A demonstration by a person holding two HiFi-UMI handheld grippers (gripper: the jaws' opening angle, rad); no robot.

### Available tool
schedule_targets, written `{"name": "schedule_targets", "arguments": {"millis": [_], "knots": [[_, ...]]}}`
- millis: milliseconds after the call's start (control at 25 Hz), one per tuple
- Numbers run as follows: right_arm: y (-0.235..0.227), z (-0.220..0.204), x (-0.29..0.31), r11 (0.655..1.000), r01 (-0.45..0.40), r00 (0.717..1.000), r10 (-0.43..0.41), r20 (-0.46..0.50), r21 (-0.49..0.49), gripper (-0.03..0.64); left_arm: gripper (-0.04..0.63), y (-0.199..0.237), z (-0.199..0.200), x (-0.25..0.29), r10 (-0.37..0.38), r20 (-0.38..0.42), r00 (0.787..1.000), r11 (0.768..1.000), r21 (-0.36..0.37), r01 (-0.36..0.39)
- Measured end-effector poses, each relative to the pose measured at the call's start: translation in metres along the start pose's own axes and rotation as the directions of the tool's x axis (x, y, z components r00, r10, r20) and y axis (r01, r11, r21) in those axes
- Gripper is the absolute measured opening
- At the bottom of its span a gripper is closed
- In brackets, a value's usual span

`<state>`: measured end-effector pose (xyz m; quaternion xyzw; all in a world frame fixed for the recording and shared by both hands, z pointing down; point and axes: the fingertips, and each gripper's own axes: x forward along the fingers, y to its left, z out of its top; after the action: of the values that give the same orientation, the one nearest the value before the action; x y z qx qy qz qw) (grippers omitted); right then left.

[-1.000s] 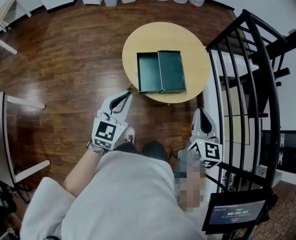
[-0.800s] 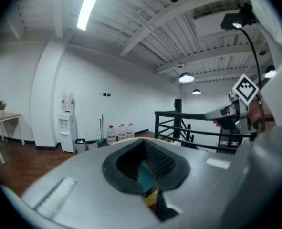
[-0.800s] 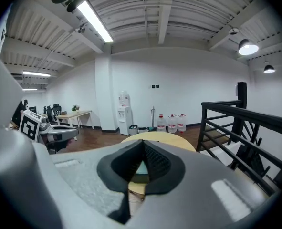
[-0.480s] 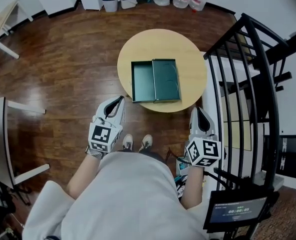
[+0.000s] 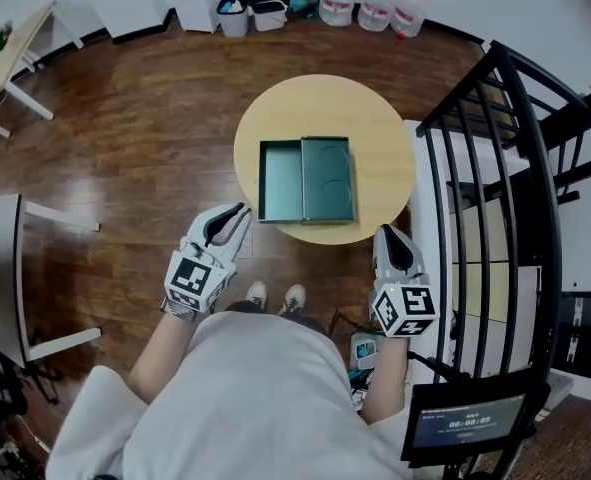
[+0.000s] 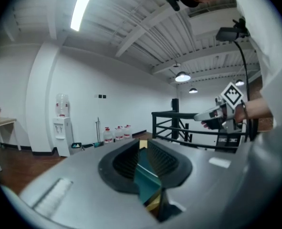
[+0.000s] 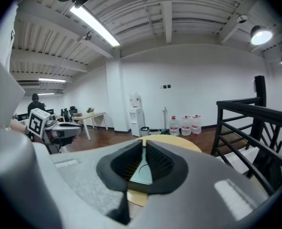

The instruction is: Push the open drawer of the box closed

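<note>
Since a second ago both claws had closed in on the near edge of the desk (image 5: 325, 103), and the box had come lower in the head view. The left claw (image 5: 233, 218) had just been opening. Its jaws stood narrowly apart with nothing between them, and only the box showed through the gap. It hung just short of the desk's near-left edge. The right claw (image 5: 392, 236) was fully closed and empty, just off the near-right edge beside the railing (image 5: 475, 168).

The box (image 5: 328, 178) sat close to the desk's near edge. Its drawer (image 5: 279, 181) was pulled fully out toward the left edge and was empty inside. Neither claw touched it.

Progress: approach only, the push hadn't started. My read is that the left claw was better placed to push the drawer's left face.
</note>
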<state>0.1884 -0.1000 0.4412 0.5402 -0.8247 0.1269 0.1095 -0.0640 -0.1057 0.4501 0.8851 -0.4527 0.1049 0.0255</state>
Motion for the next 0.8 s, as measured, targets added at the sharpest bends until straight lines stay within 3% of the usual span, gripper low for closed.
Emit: {"name": "schedule_targets", "arguments": {"millis": [80,240,400,600,800], "knots": [[-0.002,-0.006,0.013,0.999,-0.046,0.998,0.045,-0.04,-0.022,0.087,0.065,0.002,-0.003,0.005,0.009,-0.028,1.0,1.0,0.017,-0.009],[-0.005,-0.02,0.042,0.994,-0.107,0.988,0.102,-0.117,-0.033,0.122,0.098,0.004,-0.029,0.014,-0.037,-0.145,0.989,0.996,0.075,0.048],[-0.009,-0.042,0.076,0.986,-0.154,0.971,0.164,-0.174,0.066,0.15,0.098,0.016,-0.054,0.017,-0.103,-0.196,0.975,0.994,0.011,0.108],[-0.03,-0.073,0.118,0.988,-0.109,0.951,0.136,-0.278,0.112,0.153,0.104,0.037,-0.097,0.032,-0.161,-0.312,0.936,0.981,0.049,0.185],[-0.046,-0.11,0.155,0.976,-0.07,0.921,0.142,-0.364,0.205,0.153,0.103,0.068,-0.129,0.051,-0.207,-0.343,0.916,0.975,0.005,0.222]]}}
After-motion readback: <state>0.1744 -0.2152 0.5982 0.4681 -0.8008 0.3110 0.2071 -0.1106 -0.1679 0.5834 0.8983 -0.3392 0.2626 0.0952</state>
